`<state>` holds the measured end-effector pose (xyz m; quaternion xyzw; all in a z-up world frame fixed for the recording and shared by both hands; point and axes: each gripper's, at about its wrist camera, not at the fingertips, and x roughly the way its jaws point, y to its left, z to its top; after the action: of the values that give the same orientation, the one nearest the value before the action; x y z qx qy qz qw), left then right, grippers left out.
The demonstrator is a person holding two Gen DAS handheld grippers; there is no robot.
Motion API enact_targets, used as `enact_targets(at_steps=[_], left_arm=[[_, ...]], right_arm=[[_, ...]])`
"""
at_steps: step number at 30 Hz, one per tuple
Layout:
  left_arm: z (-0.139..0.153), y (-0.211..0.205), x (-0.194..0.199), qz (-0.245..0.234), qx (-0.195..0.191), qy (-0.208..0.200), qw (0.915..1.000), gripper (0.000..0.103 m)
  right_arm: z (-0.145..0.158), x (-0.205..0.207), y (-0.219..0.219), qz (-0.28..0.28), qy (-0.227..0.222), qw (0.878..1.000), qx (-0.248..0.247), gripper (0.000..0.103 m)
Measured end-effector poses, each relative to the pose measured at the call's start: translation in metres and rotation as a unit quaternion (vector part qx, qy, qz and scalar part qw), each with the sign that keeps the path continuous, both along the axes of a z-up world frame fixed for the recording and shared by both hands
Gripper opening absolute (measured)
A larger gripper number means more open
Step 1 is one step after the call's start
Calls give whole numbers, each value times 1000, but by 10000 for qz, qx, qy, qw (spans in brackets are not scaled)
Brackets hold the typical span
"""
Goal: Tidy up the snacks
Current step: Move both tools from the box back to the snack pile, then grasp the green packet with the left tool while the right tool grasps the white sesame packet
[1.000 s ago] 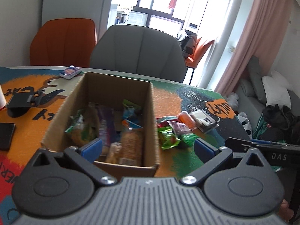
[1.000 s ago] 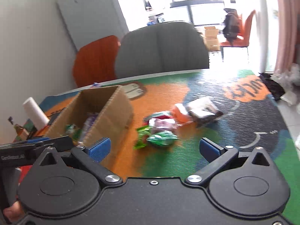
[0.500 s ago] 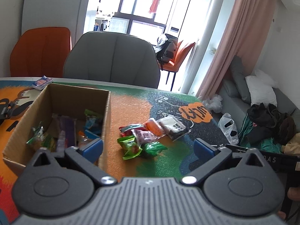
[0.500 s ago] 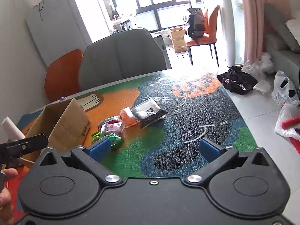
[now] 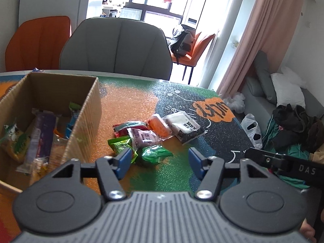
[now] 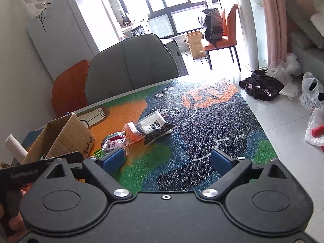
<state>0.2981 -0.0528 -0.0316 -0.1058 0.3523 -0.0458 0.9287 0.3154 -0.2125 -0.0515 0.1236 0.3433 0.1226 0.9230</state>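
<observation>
We see a corrugated cardboard box [image 5: 87,109], matt brown, on a grainy, sparkling printed table mat [image 5: 129,101]. The snack packets [image 5: 154,133] are glossy crinkled plastic film (one clear-fronted). Both chairs' upholstery [image 5: 117,46] looks smooth and matt; blue gripper pads [image 5: 123,162] seem rubbery.

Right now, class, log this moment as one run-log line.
left gripper: open, empty | right gripper: open, empty | cardboard box: partly filled | loose snack packets: on mat beside box

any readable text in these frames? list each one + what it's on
"DAS": white letters on the black bar of the right gripper, cut off at the frame edge.
Black-and-white snack packet: bold print, too blurred to read.
Pink snack packet: label unreadable.
Orange patch on the table mat: stylised lettering, illegible.
</observation>
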Motion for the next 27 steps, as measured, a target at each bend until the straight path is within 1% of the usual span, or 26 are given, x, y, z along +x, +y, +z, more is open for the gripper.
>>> enact_targets(at_steps=[6, 9, 15, 21, 24, 26, 27], left_arm=[[-20, -5, 16, 118, -59, 53, 9999, 56], [-27, -7, 24, 158, -25, 96, 9998, 56], [-38, -16, 38, 122, 202, 131, 9996, 57], [-52, -18, 50, 169, 307, 271, 9990, 59], [-60, -17, 52, 226, 281, 335, 9988, 58], [-62, -17, 52, 258, 282, 283, 9989, 54], [-62, -16, 51, 243, 246, 272, 9990, 48]], right_arm=[[-11, 10, -7, 42, 67, 10000, 42, 92], [-16, 15, -8, 32, 88, 10000, 33, 92], [-23, 23, -10, 71, 148, 9998, 120, 92], [-26, 29, -6, 114, 172, 9997, 117, 92], [-28, 31, -6, 98, 193, 9997, 105, 92], [-29, 32, -5, 87, 214, 9997, 96, 92], [-30, 32, -5, 86, 221, 9997, 92, 92]])
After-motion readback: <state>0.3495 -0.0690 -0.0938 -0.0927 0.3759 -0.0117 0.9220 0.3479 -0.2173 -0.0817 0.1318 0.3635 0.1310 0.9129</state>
